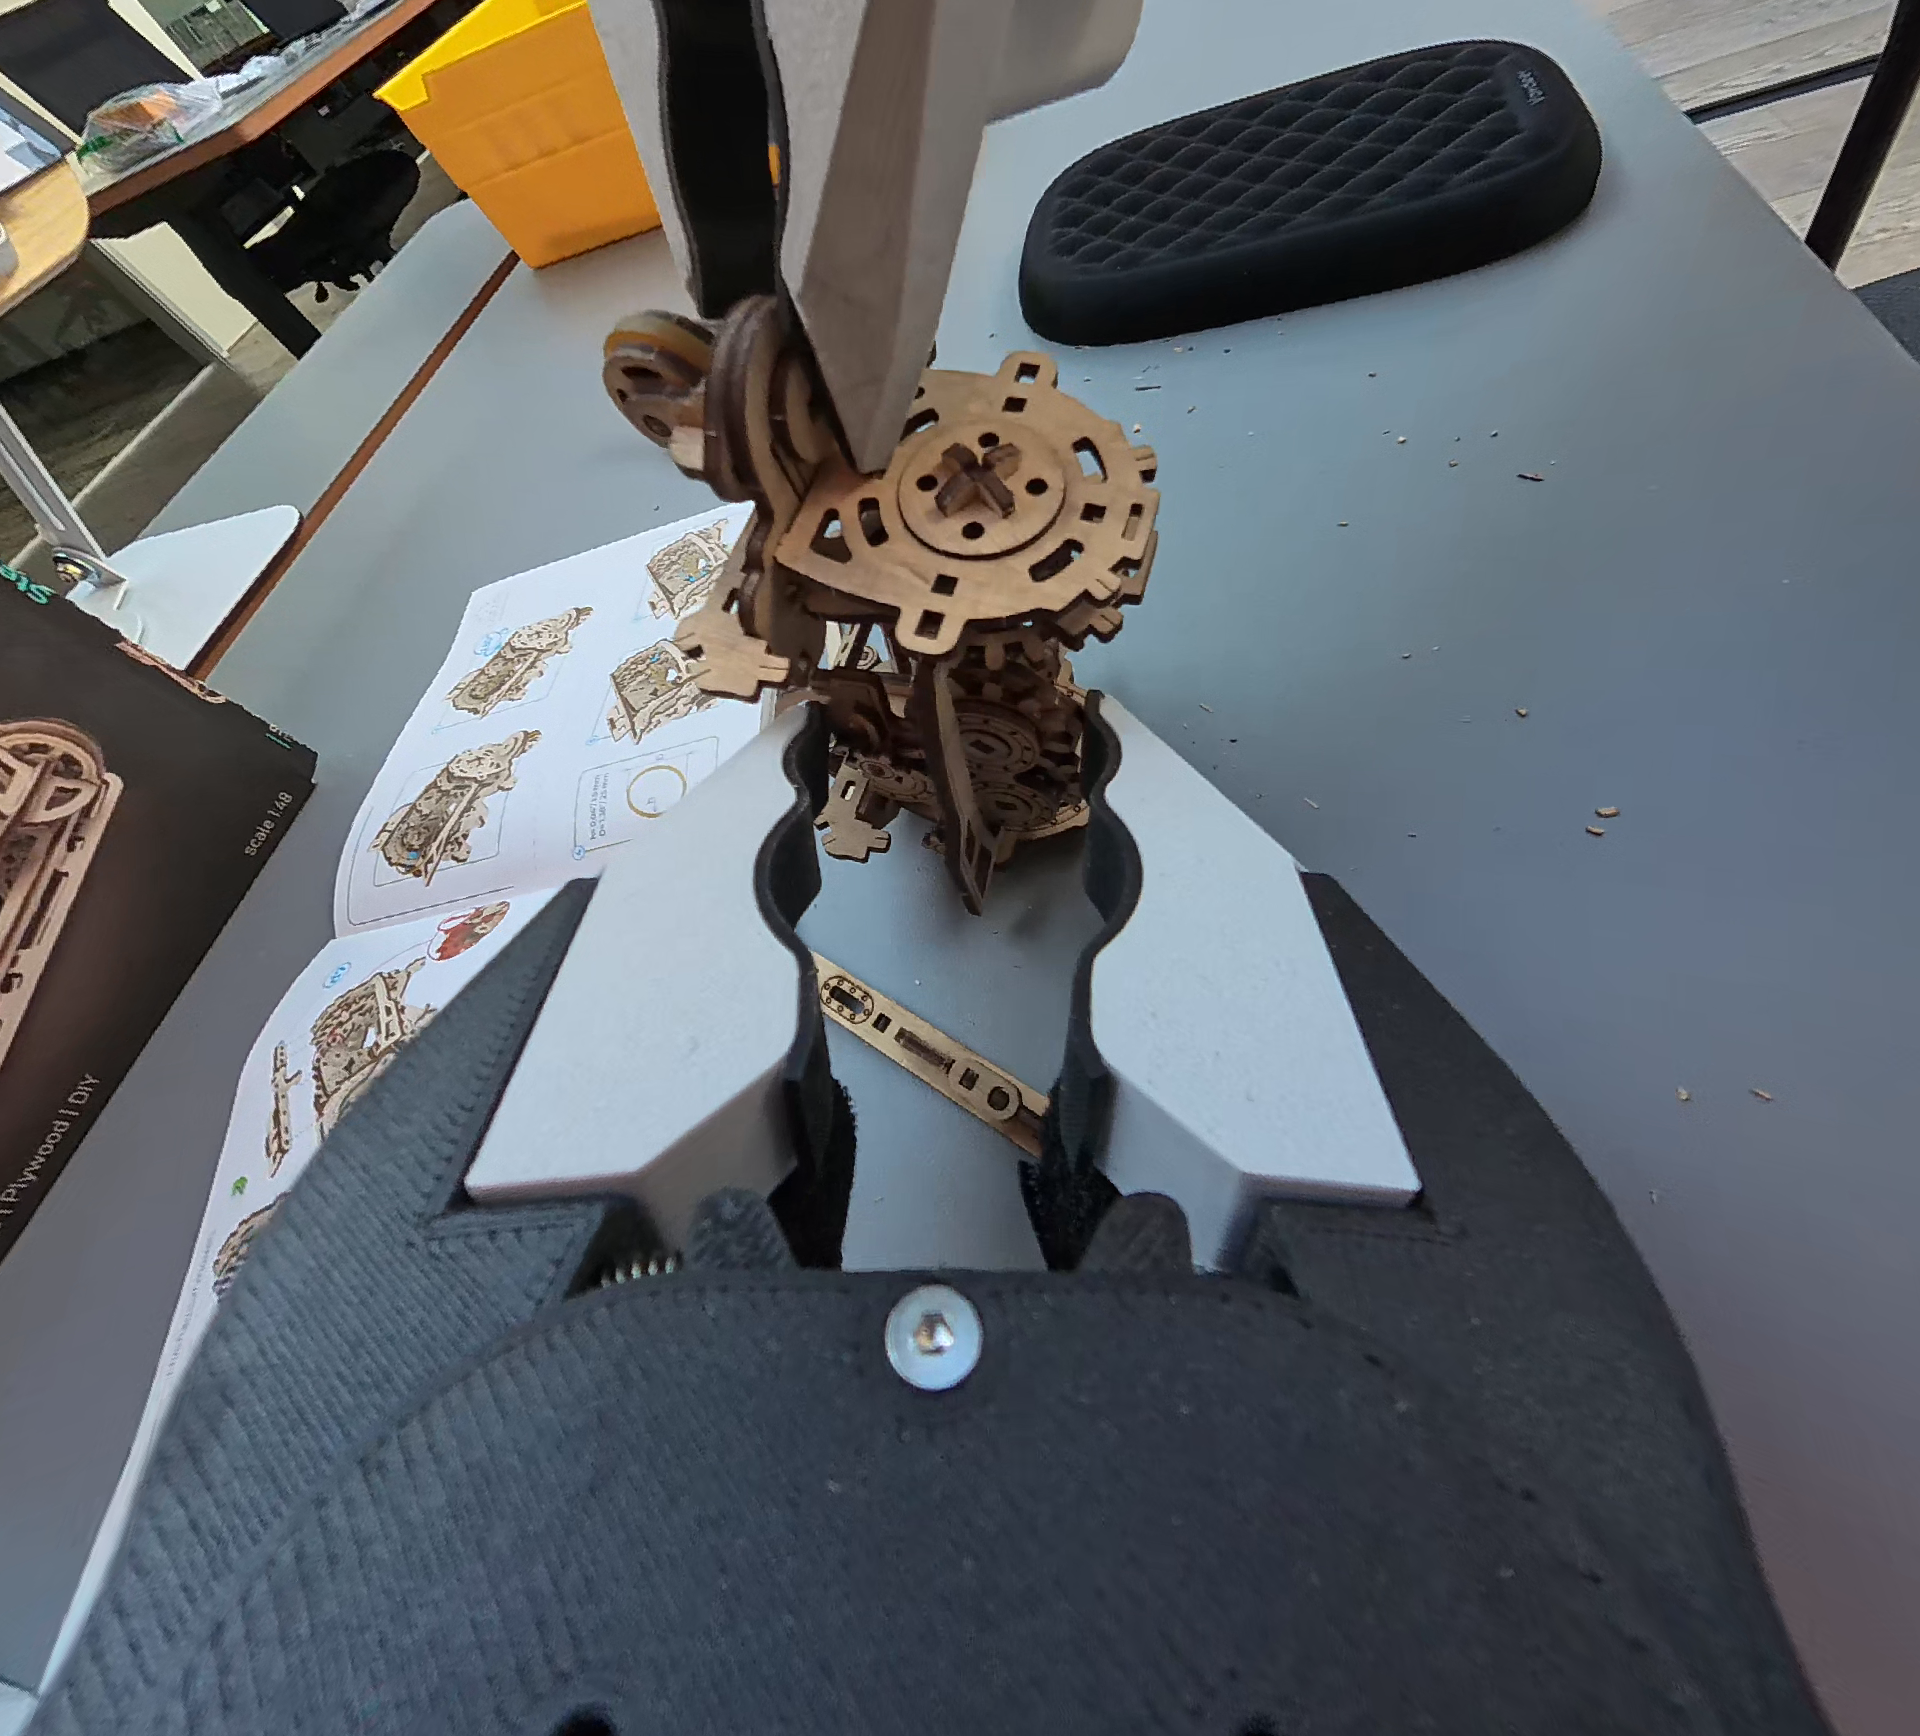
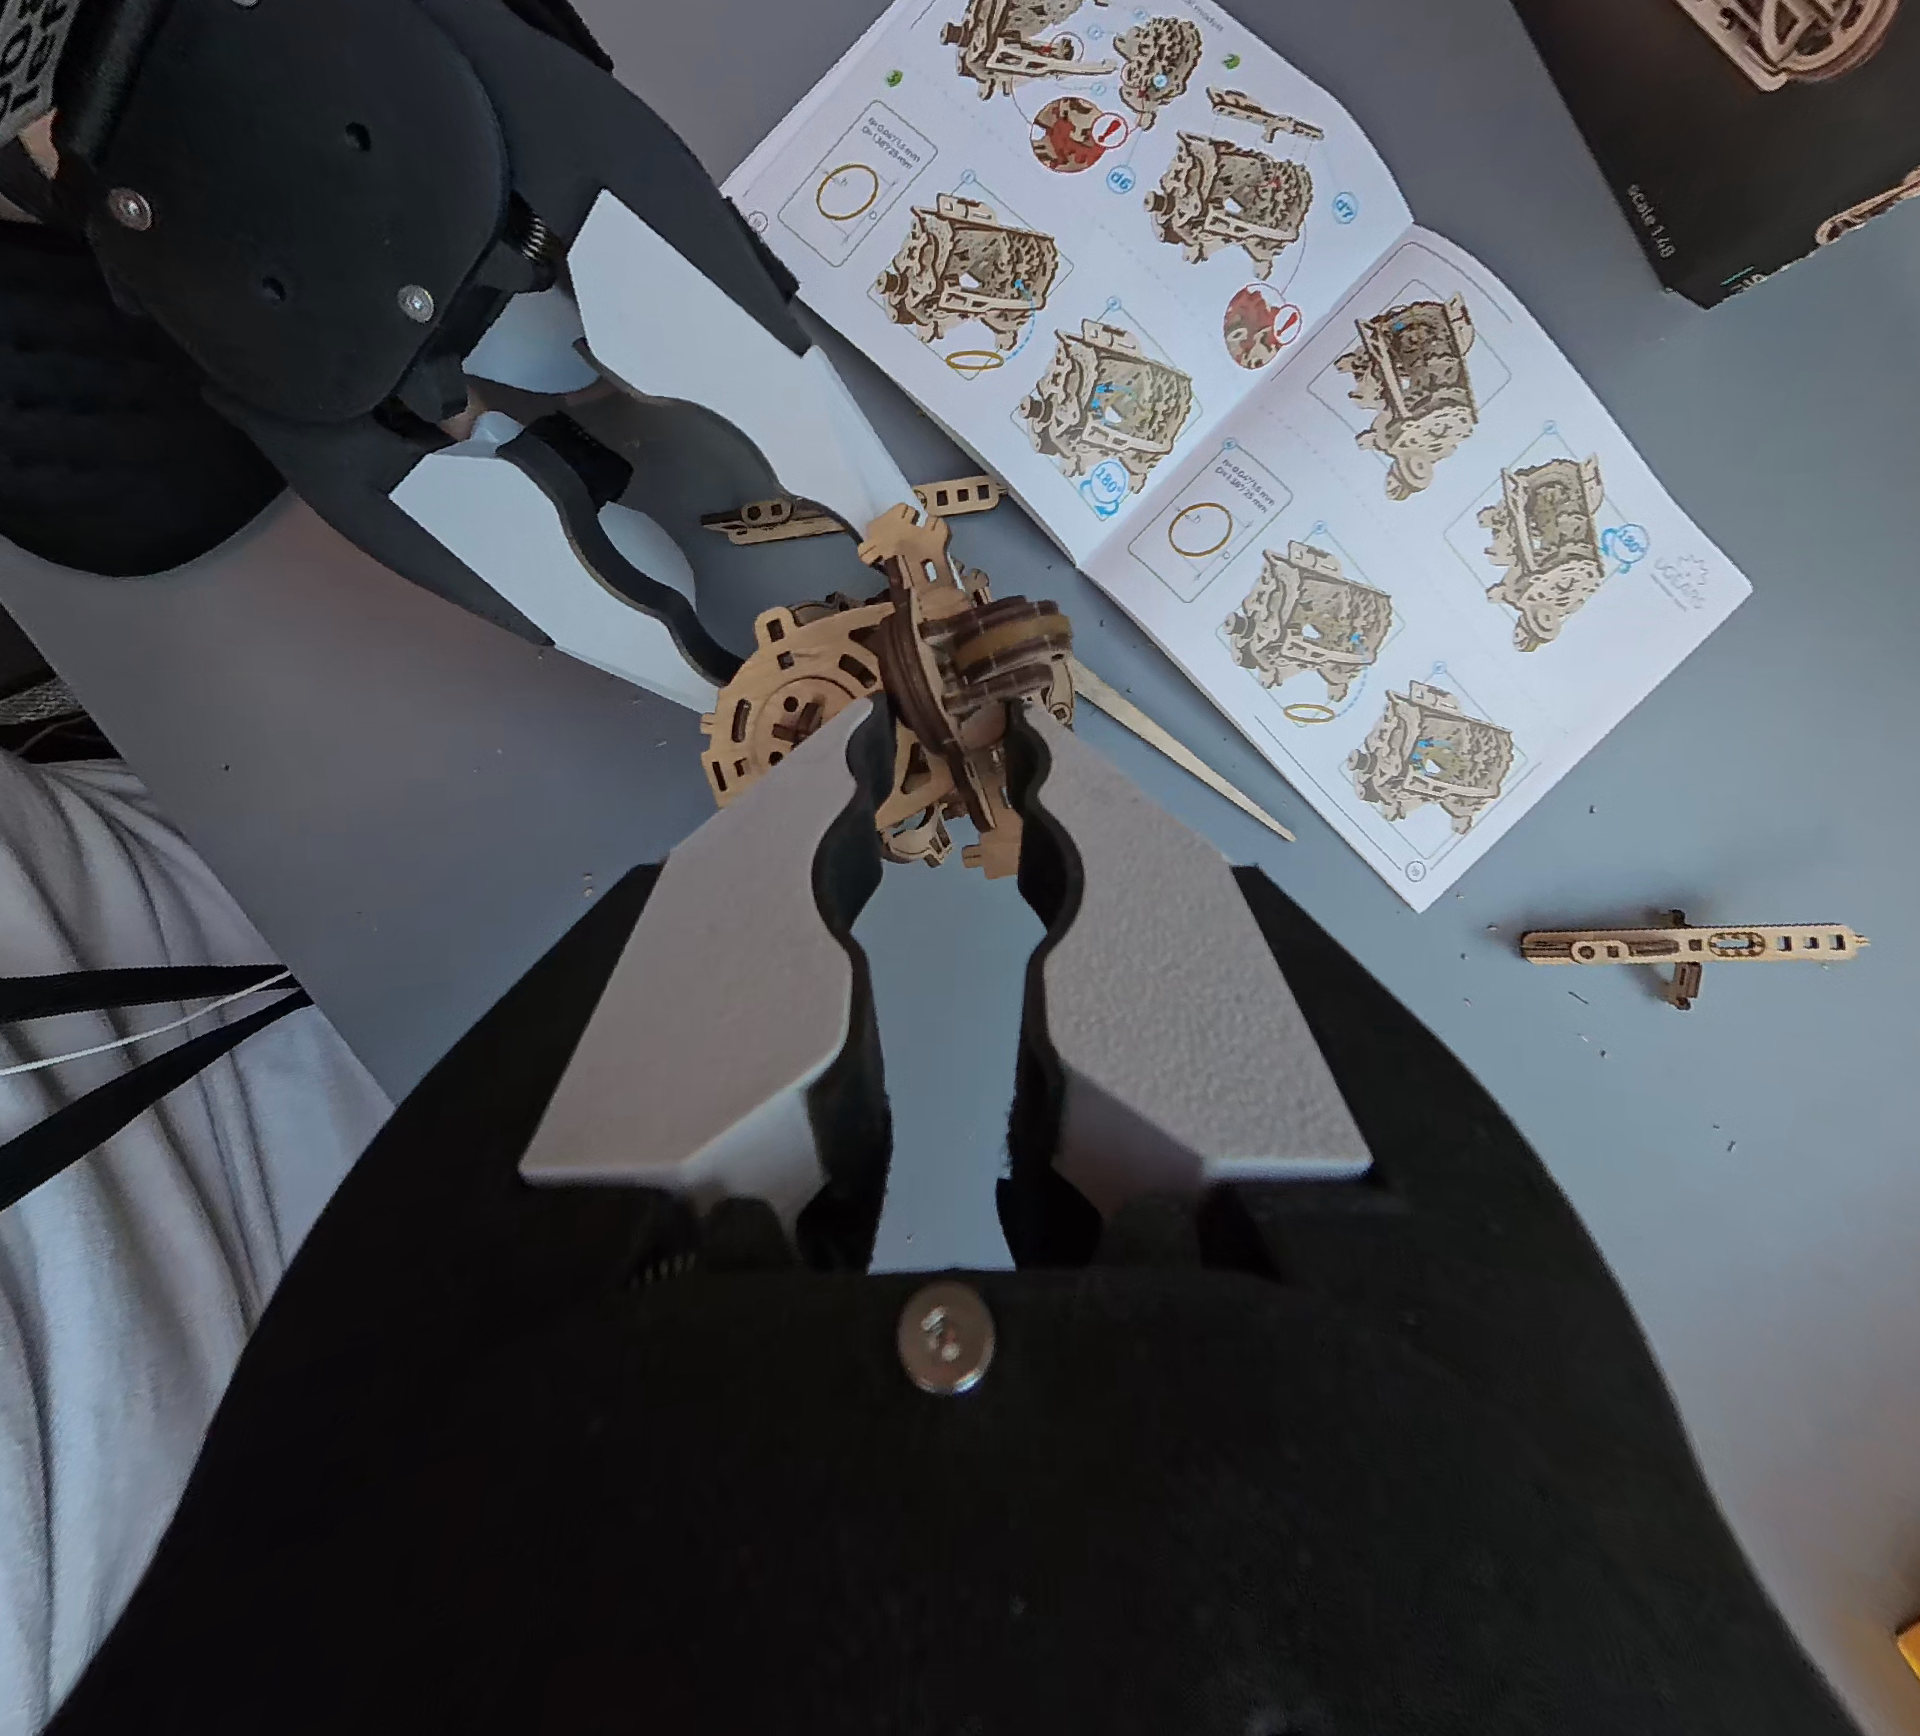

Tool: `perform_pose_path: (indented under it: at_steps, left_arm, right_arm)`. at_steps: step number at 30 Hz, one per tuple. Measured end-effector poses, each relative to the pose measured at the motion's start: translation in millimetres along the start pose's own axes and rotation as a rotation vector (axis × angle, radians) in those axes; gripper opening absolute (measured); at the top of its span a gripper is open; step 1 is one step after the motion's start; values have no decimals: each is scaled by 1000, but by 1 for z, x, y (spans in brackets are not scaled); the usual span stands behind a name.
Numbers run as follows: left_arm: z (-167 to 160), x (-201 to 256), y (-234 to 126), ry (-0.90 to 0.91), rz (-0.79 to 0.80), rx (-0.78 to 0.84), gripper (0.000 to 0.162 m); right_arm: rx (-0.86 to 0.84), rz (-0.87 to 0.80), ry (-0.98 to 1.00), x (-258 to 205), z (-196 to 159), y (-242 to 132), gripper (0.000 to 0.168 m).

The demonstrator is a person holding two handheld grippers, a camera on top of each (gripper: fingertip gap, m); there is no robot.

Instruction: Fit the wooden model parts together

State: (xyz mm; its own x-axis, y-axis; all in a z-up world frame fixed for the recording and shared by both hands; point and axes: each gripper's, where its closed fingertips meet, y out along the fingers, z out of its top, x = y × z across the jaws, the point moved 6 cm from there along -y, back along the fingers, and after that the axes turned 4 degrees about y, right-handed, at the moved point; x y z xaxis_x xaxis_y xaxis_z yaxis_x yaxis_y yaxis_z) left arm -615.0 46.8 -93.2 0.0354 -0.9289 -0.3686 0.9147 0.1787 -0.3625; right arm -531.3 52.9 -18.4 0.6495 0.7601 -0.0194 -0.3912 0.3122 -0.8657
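My left claw (image 1: 940, 751) sits closest in the left wrist view, its black body filling the lower frame and its two white fingers reaching forward. The fingers stand on either side of the lower part of the wooden model (image 1: 935, 606), clenched on it at the tips. A flat slotted wooden strip (image 1: 935, 1052) lies on the grey surface (image 1: 1455, 751) under that claw, between the fingers. My right claw (image 2: 940, 730) comes down from above and grasps the model's upper end, beside a stack of small round discs (image 1: 665, 367) at the top. The model stands tilted, its round gear-like plate (image 1: 987, 502) with a cross-shaped hub facing up toward the left wrist camera.

In the right wrist view, an open instruction booklet (image 2: 1247, 398) lies flat on the surface just beyond the model. A black box (image 2: 1704, 24) printed with a picture of a model rests past it at the corner. A separate wooden bar with slots (image 2: 1694, 948) lies well apart to the right, and a thin pointed wooden sliver (image 2: 1184, 761) pokes out from under the model. In the left wrist view, a black quilted pad (image 1: 1309, 190) rests farther back on the surface, with small wood chips (image 1: 1455, 439) scattered near it. A yellow bin (image 1: 520, 117) stands behind.
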Motion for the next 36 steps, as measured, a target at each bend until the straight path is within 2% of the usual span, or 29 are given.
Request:
perform_pose_path:
  at_steps: [17,23,36]
  left_arm:
    - [0,-10,-5,-124,-71,53,54]
    - [0,-8,-5,-133,-100,48,45]
    - [1,-5,-4,-135,-85,41,43]
  right_arm:
    - [-2,-18,-31,-1,0,0,20]
    - [-21,-24,-23,-1,1,0,20]
    - [-95,-18,-17,-2,4,1,20]
